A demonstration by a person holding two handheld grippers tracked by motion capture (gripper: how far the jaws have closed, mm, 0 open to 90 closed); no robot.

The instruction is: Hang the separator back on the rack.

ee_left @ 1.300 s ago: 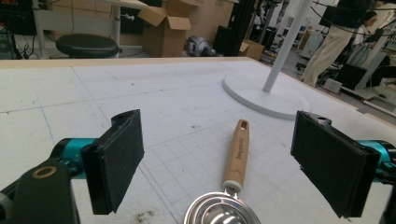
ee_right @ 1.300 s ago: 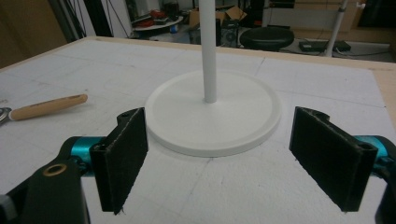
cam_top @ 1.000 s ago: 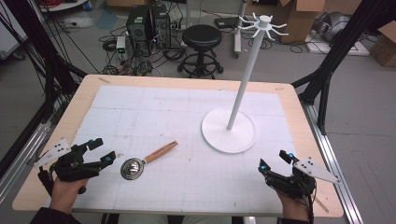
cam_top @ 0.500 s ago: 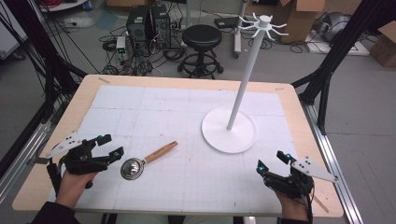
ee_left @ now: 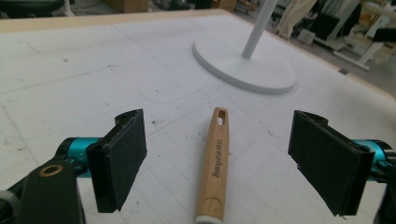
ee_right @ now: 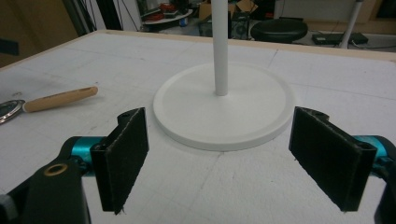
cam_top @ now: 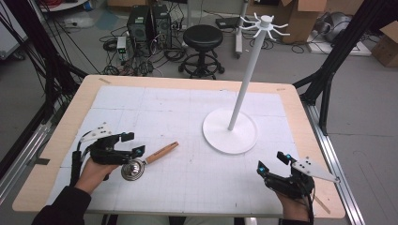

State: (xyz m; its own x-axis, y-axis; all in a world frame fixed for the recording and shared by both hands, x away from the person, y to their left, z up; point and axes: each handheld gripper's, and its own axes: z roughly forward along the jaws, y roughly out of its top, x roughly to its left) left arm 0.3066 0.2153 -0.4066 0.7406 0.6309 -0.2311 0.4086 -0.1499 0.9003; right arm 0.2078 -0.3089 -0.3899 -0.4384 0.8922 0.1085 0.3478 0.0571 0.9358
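In your left gripper view, the bottom edge cuts off the light wooden handle [ee_left: 218, 161] of the strainer, so its round metal bowl is outside the picture. In your right gripper view, that metal bowl [ee_right: 9, 111] is cut by the left edge, and the tall white stand's pole [ee_right: 220, 46] leaves at the top.

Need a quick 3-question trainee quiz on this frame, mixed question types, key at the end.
1. True or false: the left gripper has closed on the wooden-handled metal strainer.
2. The wooden handle lies: A) between the left gripper's open jaws B) on the round white base of the hook stand C) off the table.
3. Which gripper faces the white stand's base head-on?

Key: 1 false. 2 A. 3 the right gripper.
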